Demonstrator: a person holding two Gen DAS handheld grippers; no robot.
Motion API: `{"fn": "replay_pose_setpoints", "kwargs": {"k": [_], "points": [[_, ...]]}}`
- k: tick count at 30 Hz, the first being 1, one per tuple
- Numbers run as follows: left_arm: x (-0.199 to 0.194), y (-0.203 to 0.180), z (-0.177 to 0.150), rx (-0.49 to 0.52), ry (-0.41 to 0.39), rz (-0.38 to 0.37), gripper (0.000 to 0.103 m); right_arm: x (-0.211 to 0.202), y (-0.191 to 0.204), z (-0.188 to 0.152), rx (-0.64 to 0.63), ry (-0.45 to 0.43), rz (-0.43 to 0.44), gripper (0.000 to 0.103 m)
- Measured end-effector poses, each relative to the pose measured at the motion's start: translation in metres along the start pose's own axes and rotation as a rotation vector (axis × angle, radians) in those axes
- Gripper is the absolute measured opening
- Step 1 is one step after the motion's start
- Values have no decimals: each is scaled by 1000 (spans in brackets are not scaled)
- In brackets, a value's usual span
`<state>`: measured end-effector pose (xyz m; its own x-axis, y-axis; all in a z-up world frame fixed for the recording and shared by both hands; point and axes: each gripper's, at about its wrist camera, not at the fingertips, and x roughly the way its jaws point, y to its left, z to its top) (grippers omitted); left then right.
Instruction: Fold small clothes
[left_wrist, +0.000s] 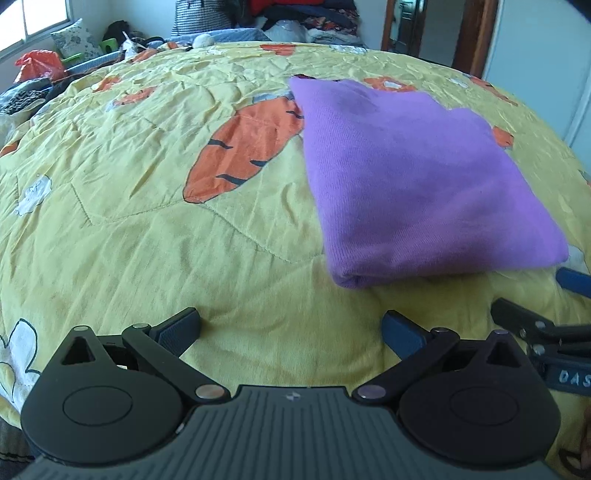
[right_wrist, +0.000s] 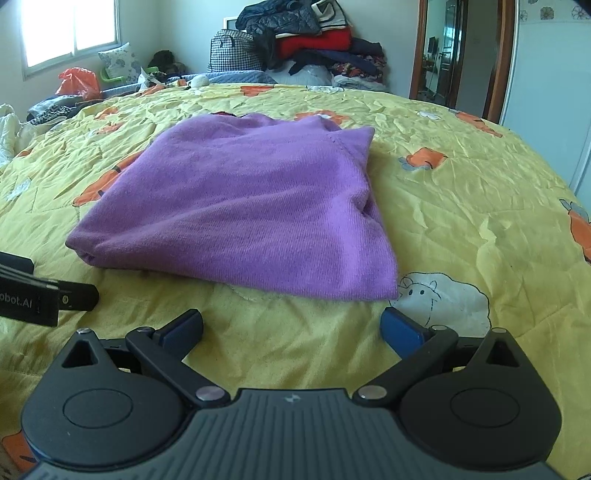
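Left wrist view. Left tool (left_wrist: 291, 328) low over the bed, jaws spread wide, nothing between the blue pads. Yellow quilt (left_wrist: 147, 229) with orange carrot print covers the bed. Purple garment (left_wrist: 417, 184) lies folded on the quilt, ahead and to the right of the tool, its thick folded edge nearest, apart from the pads. Right tool (left_wrist: 546, 306) enters at the right edge, just beside the garment's near right corner; one blue pad and black linkage show, the other finger is out of frame. Far left: an orange plastic bag (left_wrist: 37, 66) bunched shut, contents not visible; a floral cushion (left_wrist: 75, 38) under the window. Heap of dark and red clothes (left_wrist: 295, 14) at the head of the bed.

Right wrist view. Right tool (right_wrist: 293, 328) also low over the quilt (right_wrist: 461, 166), jaws wide, gripping nothing. Garment (right_wrist: 240, 206) sits directly ahead, flat, a rough rectangle, near edge close to the pads but not touching. A white sheep print (right_wrist: 447, 295) shows on the quilt at the garment's near right corner. Left tool's black body (right_wrist: 40, 291) intrudes at the left edge. Checked bag (right_wrist: 232, 51) stands at the head of the bed, closed, with the clothes pile (right_wrist: 314, 40) stacked against and over it. Orange bag (right_wrist: 77, 83) by the window. Doorway with mirror (right_wrist: 443, 55) at right.
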<state>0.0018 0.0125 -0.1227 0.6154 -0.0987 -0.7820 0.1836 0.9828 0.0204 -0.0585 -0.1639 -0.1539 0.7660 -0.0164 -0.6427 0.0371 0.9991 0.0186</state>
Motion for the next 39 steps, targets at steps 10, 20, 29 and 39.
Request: {"fn": "replay_pose_setpoints", "kwargs": {"k": [10,20,29,39], "points": [[1,0,0,-3,-28,-1,103,-1,-3,0,-1,-3,4,103],[1,0,0,-2,-41,0,103,-1,-3,-1,-1,-4,4,103],[1,0,0,-1,-41,-1,103,-1,-3,-1,-1,-4,5,103],[1,0,-1,-1,-42,0,103,-1,-2,-1,-1,-4,5,103]]}}
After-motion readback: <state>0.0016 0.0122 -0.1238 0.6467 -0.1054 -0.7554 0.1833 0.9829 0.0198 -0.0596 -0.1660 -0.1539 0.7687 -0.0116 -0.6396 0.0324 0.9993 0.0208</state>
